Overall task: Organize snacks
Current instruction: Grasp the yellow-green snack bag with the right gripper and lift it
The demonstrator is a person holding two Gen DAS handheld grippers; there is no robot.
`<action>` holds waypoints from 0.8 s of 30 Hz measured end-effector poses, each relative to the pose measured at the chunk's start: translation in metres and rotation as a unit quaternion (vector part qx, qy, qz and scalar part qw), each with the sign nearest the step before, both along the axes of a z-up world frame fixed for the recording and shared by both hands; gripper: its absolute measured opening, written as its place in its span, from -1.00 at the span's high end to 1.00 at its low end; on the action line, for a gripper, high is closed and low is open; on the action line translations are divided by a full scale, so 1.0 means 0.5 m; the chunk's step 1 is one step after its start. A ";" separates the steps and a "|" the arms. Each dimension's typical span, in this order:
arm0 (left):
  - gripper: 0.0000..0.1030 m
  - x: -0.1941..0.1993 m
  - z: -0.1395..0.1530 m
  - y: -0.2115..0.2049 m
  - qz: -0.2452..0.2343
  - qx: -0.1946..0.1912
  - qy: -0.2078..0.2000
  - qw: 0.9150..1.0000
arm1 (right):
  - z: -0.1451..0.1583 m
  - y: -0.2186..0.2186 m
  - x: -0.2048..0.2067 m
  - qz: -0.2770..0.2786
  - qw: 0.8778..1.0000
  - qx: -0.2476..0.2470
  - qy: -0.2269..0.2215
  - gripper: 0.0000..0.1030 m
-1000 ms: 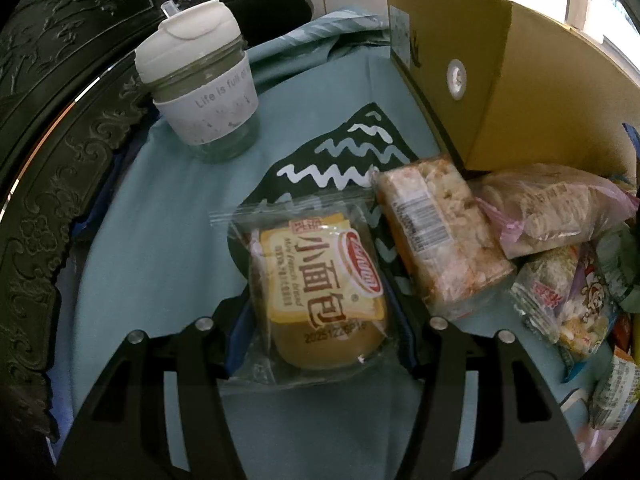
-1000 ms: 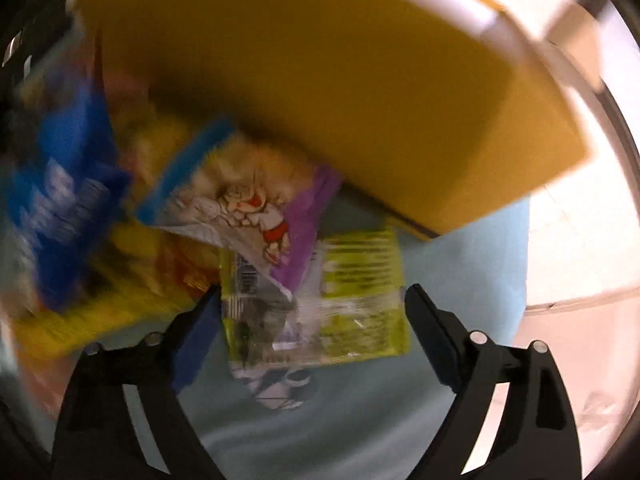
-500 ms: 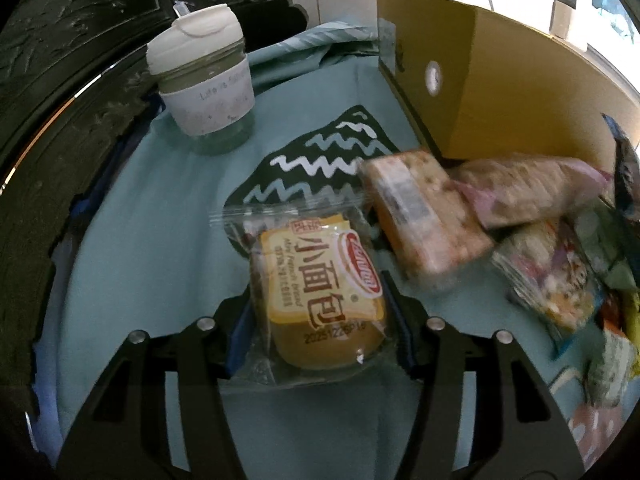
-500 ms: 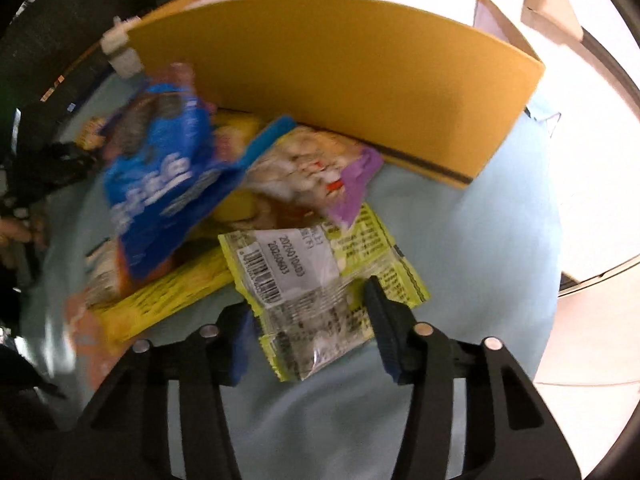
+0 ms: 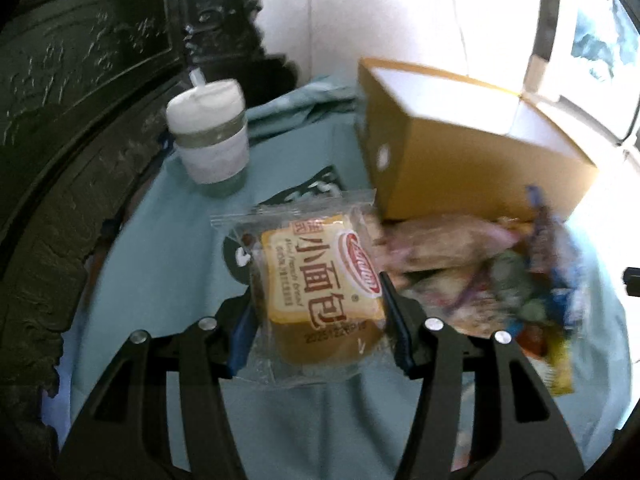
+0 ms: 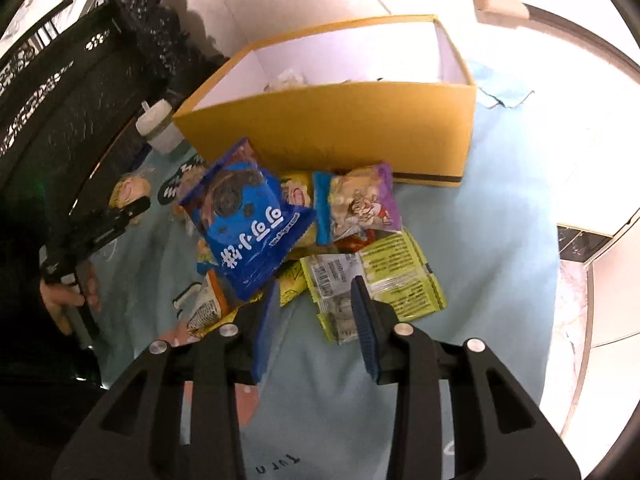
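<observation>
A small bread packet (image 5: 320,292) with a yellow and red label hangs above the teal cloth (image 5: 160,260), my left gripper (image 5: 316,320) shut on its sides. An open yellow cardboard box (image 6: 340,128) stands behind a pile of snacks. In the right wrist view my right gripper (image 6: 314,312) hovers over the pile with its jaws closing. A yellow-green packet (image 6: 392,276) lies below it, mostly beyond the right finger. Its left end shows in the gap and the pads do not press it. A blue cookie bag (image 6: 248,220) tops the pile.
A lidded cup (image 5: 212,140) stands on the cloth left of the box. Dark carved furniture (image 5: 60,120) runs along the left side. A purple-edged packet (image 6: 356,204) leans by the box. A person's hand (image 6: 66,300) holds the left gripper's handle. Pale floor lies to the right.
The left gripper rose with the bread packet held, and the box top came into view. The right jaws narrowed from wide, rolled and rose, and the yellow-green packet stayed on the pile.
</observation>
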State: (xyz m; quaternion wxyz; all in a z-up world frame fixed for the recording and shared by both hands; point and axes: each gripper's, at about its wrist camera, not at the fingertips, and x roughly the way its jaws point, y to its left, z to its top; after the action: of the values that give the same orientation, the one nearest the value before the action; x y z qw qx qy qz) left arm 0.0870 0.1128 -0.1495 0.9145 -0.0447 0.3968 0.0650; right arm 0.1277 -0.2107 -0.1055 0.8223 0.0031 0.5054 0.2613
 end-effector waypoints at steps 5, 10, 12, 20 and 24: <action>-0.09 -0.025 0.007 -0.037 -0.034 -0.012 0.012 0.999 | -0.025 0.010 -0.007 0.014 0.995 -0.090 -0.033 -0.41; -0.09 -0.052 -0.009 -0.063 -0.054 -0.008 0.031 0.998 | -0.092 0.051 0.019 0.080 0.980 -0.178 -0.040 -0.68; -0.09 -0.059 -0.012 -0.068 -0.057 -0.004 0.039 0.998 | -0.125 0.070 0.037 0.091 0.975 -0.203 -0.030 -0.68; -0.09 -0.077 -0.016 -0.084 -0.071 -0.004 0.047 0.996 | -0.154 0.078 0.045 0.091 0.976 -0.196 0.022 -0.40; -0.09 -0.079 -0.010 -0.091 -0.075 -0.016 0.038 0.996 | -0.107 0.078 0.008 0.092 0.984 -0.153 0.006 0.77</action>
State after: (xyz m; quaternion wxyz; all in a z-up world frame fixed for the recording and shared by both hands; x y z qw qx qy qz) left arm 0.0475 0.0673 -0.1547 0.9001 -0.0268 0.4347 -0.0082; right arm 0.1319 -0.1716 -0.1588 0.7825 -0.1680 0.5426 0.2550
